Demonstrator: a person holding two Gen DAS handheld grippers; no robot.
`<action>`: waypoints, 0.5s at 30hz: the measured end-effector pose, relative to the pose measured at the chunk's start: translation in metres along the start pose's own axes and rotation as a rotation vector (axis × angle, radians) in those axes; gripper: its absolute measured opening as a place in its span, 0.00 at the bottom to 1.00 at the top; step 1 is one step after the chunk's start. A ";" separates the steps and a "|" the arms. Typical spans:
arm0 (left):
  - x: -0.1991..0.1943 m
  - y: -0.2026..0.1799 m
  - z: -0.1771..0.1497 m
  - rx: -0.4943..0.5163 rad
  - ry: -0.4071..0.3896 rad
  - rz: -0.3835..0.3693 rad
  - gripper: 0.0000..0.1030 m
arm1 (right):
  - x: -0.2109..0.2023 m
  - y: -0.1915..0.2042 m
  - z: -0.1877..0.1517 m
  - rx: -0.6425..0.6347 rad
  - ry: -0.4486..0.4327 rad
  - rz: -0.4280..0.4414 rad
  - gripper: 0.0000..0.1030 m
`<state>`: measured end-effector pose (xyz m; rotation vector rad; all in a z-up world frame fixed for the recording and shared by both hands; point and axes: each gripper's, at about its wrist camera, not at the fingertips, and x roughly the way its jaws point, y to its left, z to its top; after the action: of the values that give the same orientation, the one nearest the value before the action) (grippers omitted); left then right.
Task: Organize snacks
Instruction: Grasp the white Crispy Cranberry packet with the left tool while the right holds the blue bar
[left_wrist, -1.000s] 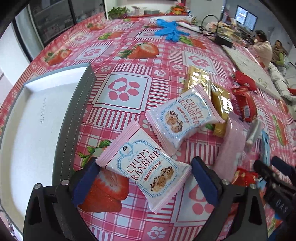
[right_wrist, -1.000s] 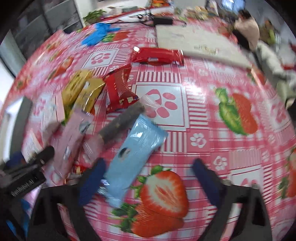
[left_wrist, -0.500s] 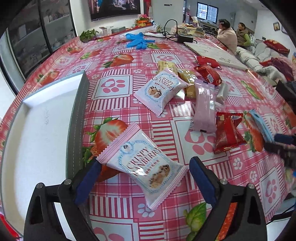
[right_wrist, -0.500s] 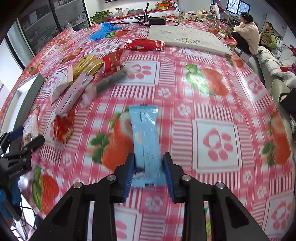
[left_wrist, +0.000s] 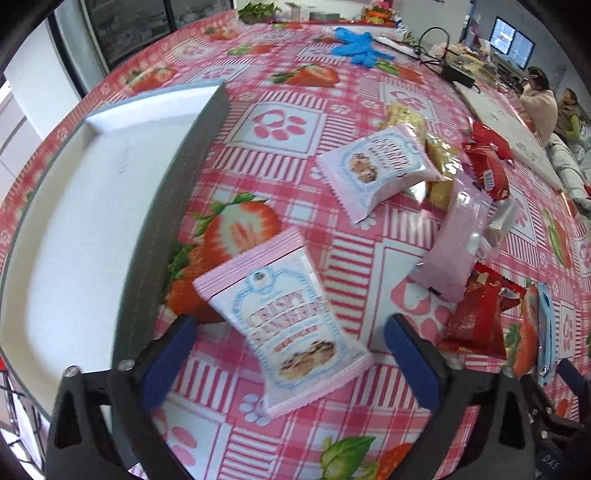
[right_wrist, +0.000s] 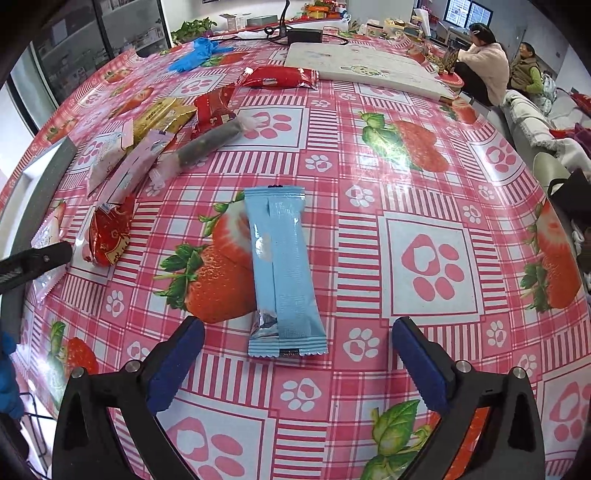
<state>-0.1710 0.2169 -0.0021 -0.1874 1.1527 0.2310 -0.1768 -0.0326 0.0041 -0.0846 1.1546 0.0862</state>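
- Left gripper (left_wrist: 288, 363): your jaws have just spread wide; the pink-and-white cranberry snack packet (left_wrist: 284, 317) lies loose between them, beside the white grey-walled tray (left_wrist: 184, 177).
- Right gripper (right_wrist: 295, 363): your jaws have just opened; the pale-blue foil bar wrapper (right_wrist: 280, 269) lies flat, well apart from that tray.
- Centre the packet before closing.

Pink strawberry-print tablecloth (right_wrist: 424, 155) over a round table, glass-fronted cabinets (right_wrist: 92, 40) beyond its far left edge, wall monitors (left_wrist: 511, 37) far right (two seated people (right_wrist: 484, 62) nearby), even daylight.
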 end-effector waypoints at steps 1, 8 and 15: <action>0.000 -0.002 0.000 0.005 -0.028 -0.002 1.00 | 0.000 -0.001 0.001 0.003 0.003 0.002 0.99; -0.001 -0.004 -0.001 0.028 -0.113 -0.006 1.00 | 0.011 0.000 0.023 0.011 0.015 -0.003 1.00; 0.002 -0.005 0.003 0.030 -0.093 -0.009 1.00 | 0.011 0.000 0.022 -0.011 -0.029 0.012 1.00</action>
<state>-0.1667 0.2129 -0.0026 -0.1535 1.0622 0.2126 -0.1518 -0.0302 0.0027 -0.0862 1.1261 0.1044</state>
